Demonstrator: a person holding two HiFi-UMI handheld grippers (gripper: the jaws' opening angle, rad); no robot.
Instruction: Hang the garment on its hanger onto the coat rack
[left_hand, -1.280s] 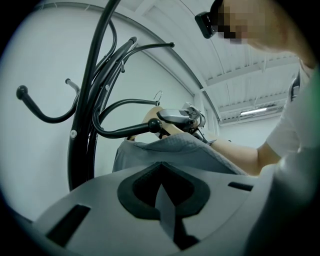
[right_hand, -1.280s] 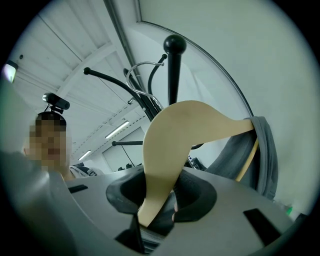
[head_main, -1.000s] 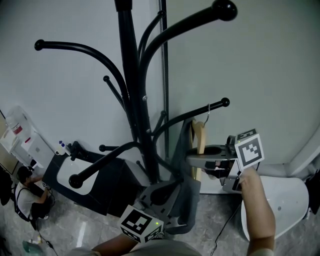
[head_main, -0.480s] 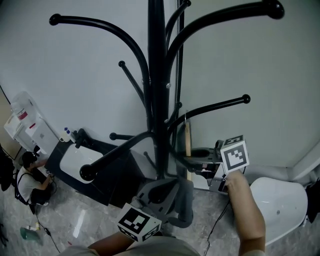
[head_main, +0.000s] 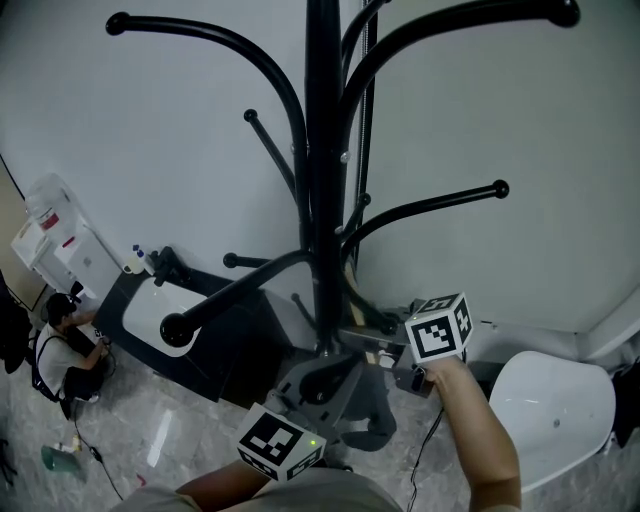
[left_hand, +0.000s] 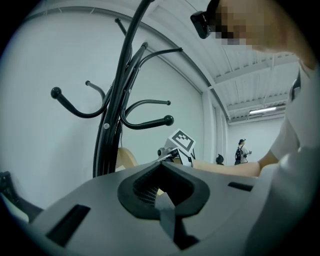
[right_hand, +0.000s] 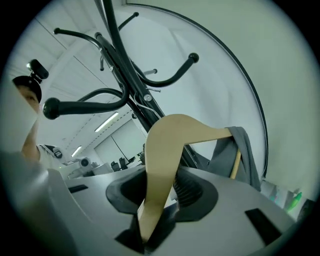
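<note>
We hold the wooden hanger (right_hand: 167, 150) in the right gripper (right_hand: 155, 220), whose jaws are clamped on one of its arms. The grey garment (right_hand: 243, 150) drapes over the hanger's far arm. Our left gripper (left_hand: 165, 200) has its jaws pressed together on a narrow grey fold of the garment, low and close to our body in the head view. The hanger sits just beside the black pole of the coat rack (head_main: 322, 150), below the lower branch that reaches out to the right. We cannot tell whether its hook touches any branch. The right gripper's marker cube (head_main: 437, 335) is just right of the pole.
</note>
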